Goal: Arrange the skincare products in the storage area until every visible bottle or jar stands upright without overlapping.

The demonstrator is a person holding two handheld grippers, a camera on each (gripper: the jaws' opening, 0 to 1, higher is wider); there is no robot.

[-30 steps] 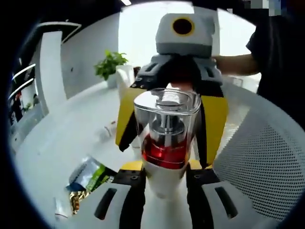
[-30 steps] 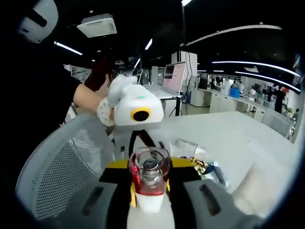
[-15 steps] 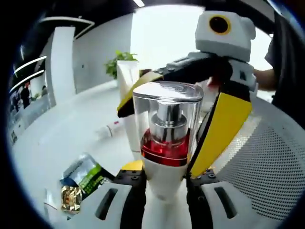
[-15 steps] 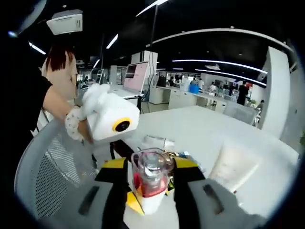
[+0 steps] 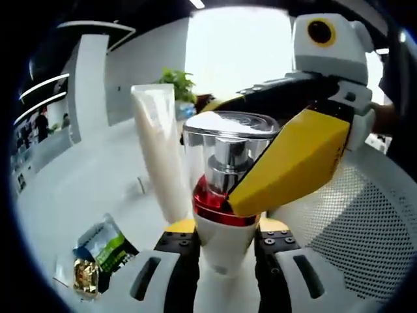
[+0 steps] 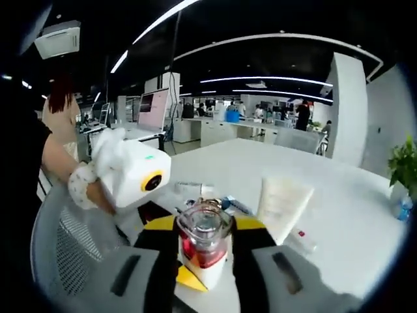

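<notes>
Since the earlier frame, the right claw (image 5: 287, 163) has swung lower across the pump bottle (image 5: 225, 189), both claws clamped on it above the tabletop (image 6: 339, 215). Left claw (image 6: 163, 225) grips its white base; cream tube (image 5: 159, 150) stands behind.

Left gripper view: strong backlight from a blown-out bright window area (image 5: 234, 39), washing out detail behind. Clear-capped pump bottle with red liquid (image 5: 225, 189) is sharp, glare on its cap top. Right gripper view: dim dark ceiling with white LED strip lights (image 6: 260, 45); glossy white table (image 6: 352, 228) bright. Heavy fisheye bending at edges, background people soft.
</notes>
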